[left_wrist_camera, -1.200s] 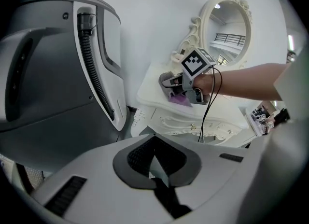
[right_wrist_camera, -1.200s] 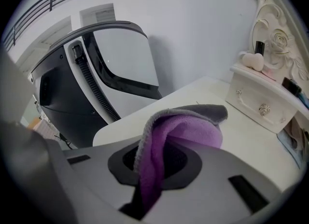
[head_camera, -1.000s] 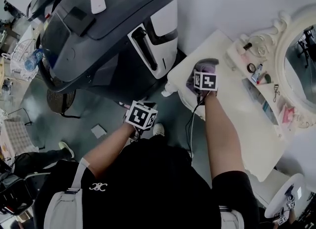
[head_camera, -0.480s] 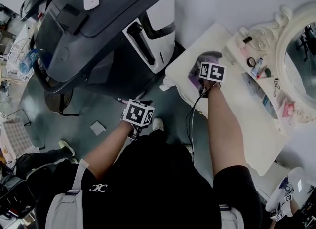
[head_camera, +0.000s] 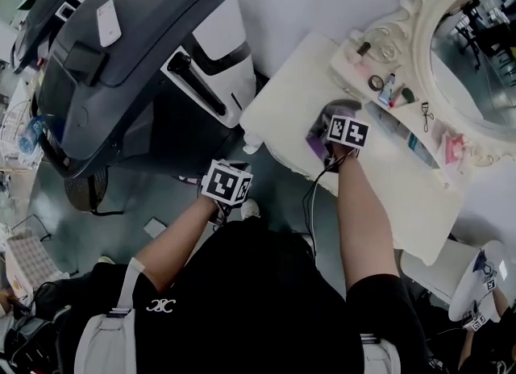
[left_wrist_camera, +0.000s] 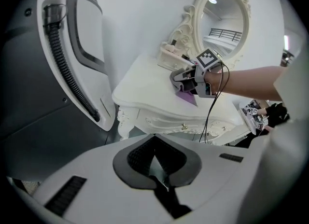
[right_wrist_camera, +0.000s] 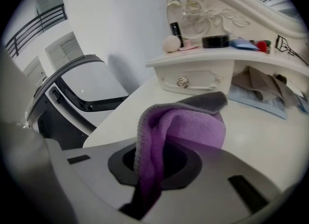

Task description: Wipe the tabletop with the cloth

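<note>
While the right gripper (head_camera: 326, 143) clamps the purple cloth (right_wrist_camera: 186, 126) on the tabletop (head_camera: 282, 114), flat overlapping strokes should clean best (the left gripper (left_wrist_camera: 157, 170), jaws together and empty, hangs clear).

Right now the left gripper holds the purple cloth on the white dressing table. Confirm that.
Wrong gripper. The right gripper holds the purple cloth on the white dressing table; the right gripper view shows it pinched between those jaws. The left gripper is shut on nothing, off the table.
</note>
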